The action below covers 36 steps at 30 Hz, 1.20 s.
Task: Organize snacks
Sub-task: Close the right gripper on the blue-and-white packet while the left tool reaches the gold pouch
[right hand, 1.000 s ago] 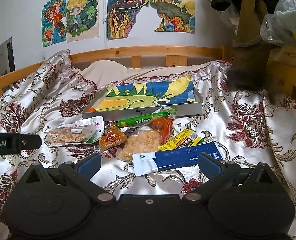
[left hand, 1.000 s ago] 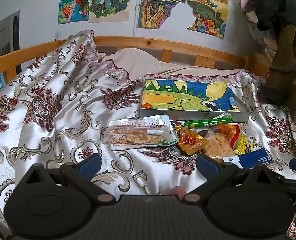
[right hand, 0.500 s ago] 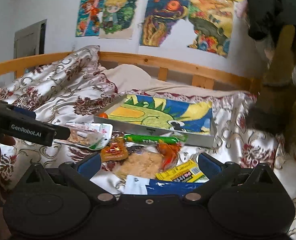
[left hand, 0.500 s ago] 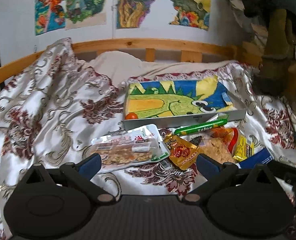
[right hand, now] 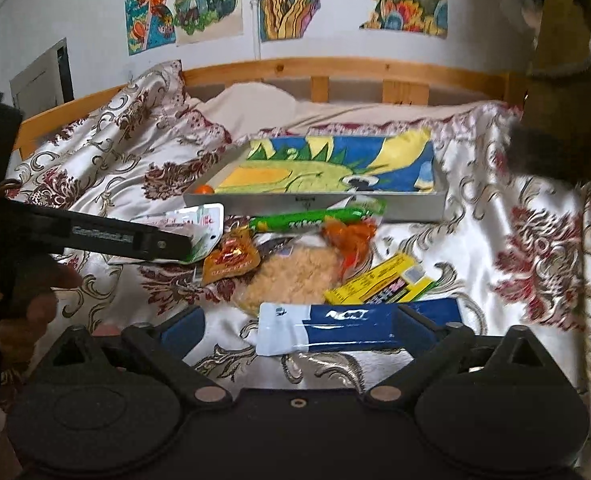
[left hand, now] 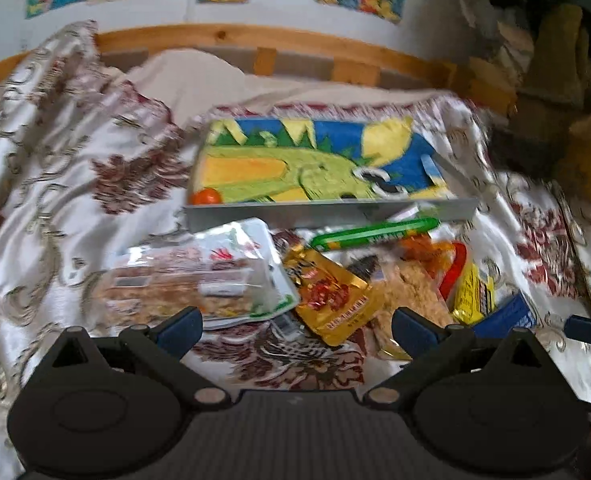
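Snacks heaped on the bed before my tray (right hand: 315, 202).
My right gripper (right hand: 297, 326), jaws just narrowing, straddles the blue packet (right hand: 359, 330), seemingly untouched; left gripper (left hand: 297, 326) jaws wide, empty.

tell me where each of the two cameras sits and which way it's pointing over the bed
Left wrist: on the left gripper, angled down at the grey tray with the dinosaur picture; its own open blue-padded fingers show.
Right wrist: on the right gripper, angled down over the blue and white packet; its open fingers, the left gripper and a hand show.
Shared: the tray, the green stick snack and the gold sachet.
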{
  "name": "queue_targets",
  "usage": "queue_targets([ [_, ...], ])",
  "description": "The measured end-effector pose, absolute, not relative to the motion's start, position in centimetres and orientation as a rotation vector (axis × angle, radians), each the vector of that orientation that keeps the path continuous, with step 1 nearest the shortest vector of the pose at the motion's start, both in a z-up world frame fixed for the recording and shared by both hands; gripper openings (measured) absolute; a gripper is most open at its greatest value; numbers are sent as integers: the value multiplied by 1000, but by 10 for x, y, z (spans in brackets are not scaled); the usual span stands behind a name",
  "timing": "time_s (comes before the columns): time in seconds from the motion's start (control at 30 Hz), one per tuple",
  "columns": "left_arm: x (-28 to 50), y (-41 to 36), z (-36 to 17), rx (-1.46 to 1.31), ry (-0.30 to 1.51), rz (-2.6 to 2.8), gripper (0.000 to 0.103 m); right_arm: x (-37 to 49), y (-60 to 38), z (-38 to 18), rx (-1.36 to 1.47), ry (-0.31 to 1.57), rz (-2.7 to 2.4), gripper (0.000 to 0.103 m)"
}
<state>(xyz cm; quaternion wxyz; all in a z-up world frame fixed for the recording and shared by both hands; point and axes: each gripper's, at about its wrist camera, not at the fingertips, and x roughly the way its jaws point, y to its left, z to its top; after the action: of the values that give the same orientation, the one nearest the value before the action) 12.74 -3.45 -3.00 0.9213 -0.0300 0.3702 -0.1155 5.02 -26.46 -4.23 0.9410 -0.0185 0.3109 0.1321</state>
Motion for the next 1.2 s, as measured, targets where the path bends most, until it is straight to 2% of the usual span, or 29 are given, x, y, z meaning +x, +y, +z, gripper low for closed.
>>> queue_targets([
  [0.13, 143, -39, -39, -118, 820, -273, 103, 60, -268, -49, -2, 663, 252, 92],
  [0.6, 179, -35, -71, -411, 926, -255, 102, 91, -301, -81, 309, 812, 154, 91],
  [0.8, 187, -22, -79, -505, 970, -226, 100, 97, -307, -85, 402, 796, 150, 91],
  [1.2, 218, -51, -80, -545, 1100, -18, 100, 121, -309, -93, 475, 758, 90, 90],
])
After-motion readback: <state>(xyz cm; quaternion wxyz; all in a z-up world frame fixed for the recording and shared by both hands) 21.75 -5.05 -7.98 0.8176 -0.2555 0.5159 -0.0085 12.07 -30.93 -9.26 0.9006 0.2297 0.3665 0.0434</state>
